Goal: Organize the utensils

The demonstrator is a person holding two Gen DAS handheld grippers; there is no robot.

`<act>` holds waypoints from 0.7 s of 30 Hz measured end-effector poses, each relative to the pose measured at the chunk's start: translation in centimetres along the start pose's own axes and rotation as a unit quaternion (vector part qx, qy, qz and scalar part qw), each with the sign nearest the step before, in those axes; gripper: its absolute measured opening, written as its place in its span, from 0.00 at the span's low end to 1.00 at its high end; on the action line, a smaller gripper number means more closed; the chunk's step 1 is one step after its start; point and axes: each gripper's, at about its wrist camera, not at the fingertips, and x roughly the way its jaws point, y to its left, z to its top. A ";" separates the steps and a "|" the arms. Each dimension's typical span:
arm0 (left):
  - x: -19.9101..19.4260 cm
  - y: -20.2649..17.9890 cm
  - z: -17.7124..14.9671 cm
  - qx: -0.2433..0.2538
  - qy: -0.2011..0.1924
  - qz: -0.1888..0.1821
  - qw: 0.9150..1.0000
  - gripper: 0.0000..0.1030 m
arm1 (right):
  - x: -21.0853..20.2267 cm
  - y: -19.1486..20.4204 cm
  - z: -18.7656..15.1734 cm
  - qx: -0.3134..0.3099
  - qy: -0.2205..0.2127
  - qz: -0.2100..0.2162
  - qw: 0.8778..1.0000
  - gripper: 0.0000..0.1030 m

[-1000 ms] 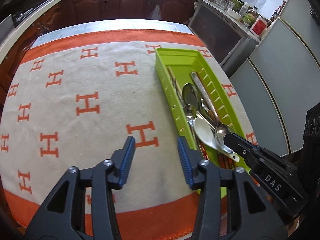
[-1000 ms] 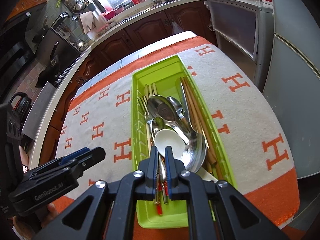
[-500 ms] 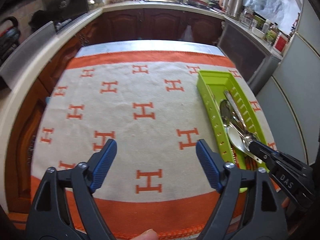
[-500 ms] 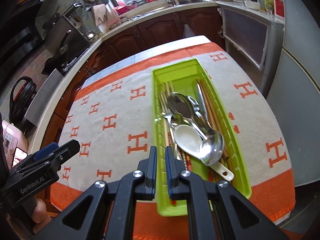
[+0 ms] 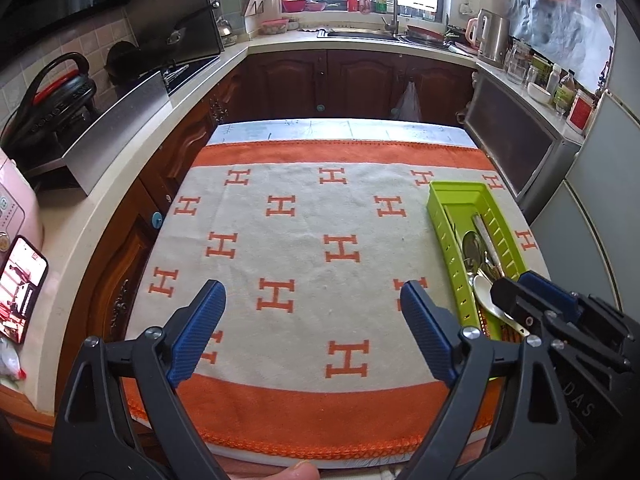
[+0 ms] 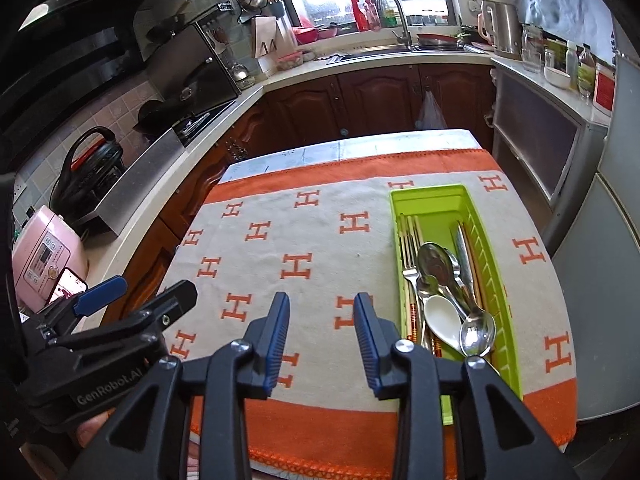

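A green utensil tray lies on the right side of the orange and cream cloth; it also shows in the left wrist view. It holds metal spoons, a white spoon, a fork and chopsticks. My left gripper is wide open and empty above the cloth's near middle, left of the tray. My right gripper is open and empty above the cloth, just left of the tray's near end.
The cloth covers a small table with kitchen counters around it. A pink appliance and a phone sit on the left counter. A grey fridge stands close to the table's right edge.
Both grippers have pulled back and up from the tray. The right gripper, shut over the tray before, has opened. The left gripper has opened wider.
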 end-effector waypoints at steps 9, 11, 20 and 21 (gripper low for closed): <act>0.6 1.3 -0.7 -0.020 0.012 -0.010 1.000 0.85 | 0.6 0.5 -0.5 0.019 0.003 0.000 1.000 0.36; 0.9 1.3 -0.8 -0.018 0.015 -0.012 1.000 0.85 | 0.9 0.6 -0.6 0.021 0.007 0.000 1.000 0.36; 1.7 1.5 -0.8 -0.019 0.022 -0.016 0.999 0.85 | 1.3 0.7 -0.8 0.023 0.009 -0.004 1.000 0.36; 1.8 1.5 -0.9 -0.019 0.022 -0.017 0.999 0.85 | 1.3 0.7 -0.8 0.024 0.010 -0.004 1.000 0.36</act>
